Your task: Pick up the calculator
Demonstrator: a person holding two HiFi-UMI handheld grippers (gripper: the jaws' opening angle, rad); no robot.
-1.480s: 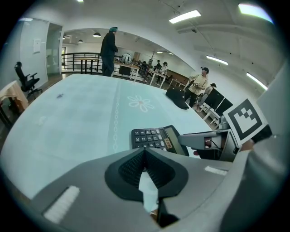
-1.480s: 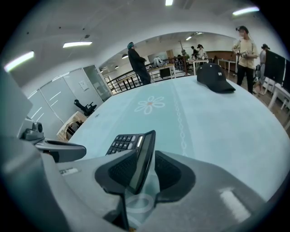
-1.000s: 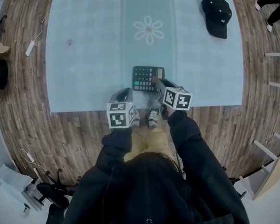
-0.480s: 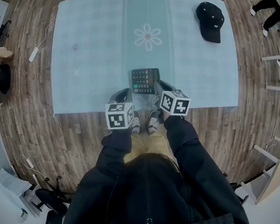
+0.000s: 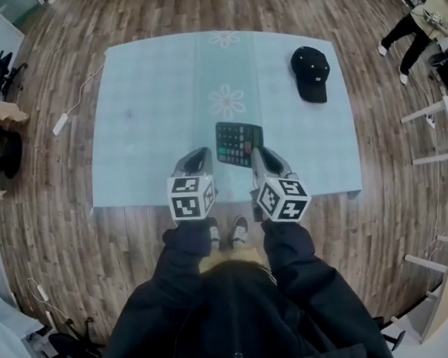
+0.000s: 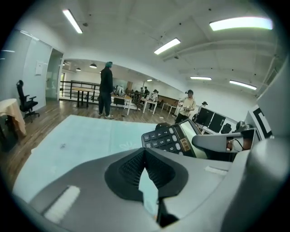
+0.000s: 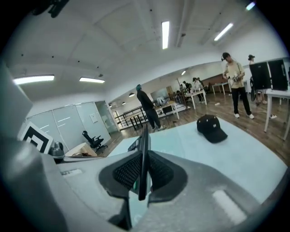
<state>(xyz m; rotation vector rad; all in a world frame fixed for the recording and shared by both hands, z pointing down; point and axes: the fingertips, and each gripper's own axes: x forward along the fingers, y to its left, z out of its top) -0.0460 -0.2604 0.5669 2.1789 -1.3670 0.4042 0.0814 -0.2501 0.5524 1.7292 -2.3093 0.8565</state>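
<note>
One pale blue sheet (image 5: 148,103) lies on the wood floor (image 5: 65,225), mostly bare, with a black cap (image 5: 310,73) near its far right edge. The right gripper (image 5: 258,156) clamps the calculator (image 5: 236,142) edge-on, above the sheet's near edge. The left gripper (image 5: 200,156) is closed and empty.

A black cap (image 5: 310,73) lies on the pale blue flowered cloth (image 5: 158,125), far right.

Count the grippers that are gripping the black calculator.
1. The right gripper clamps the black plastic calculator by its edge; the left gripper is shut, empty, beside it.
</note>
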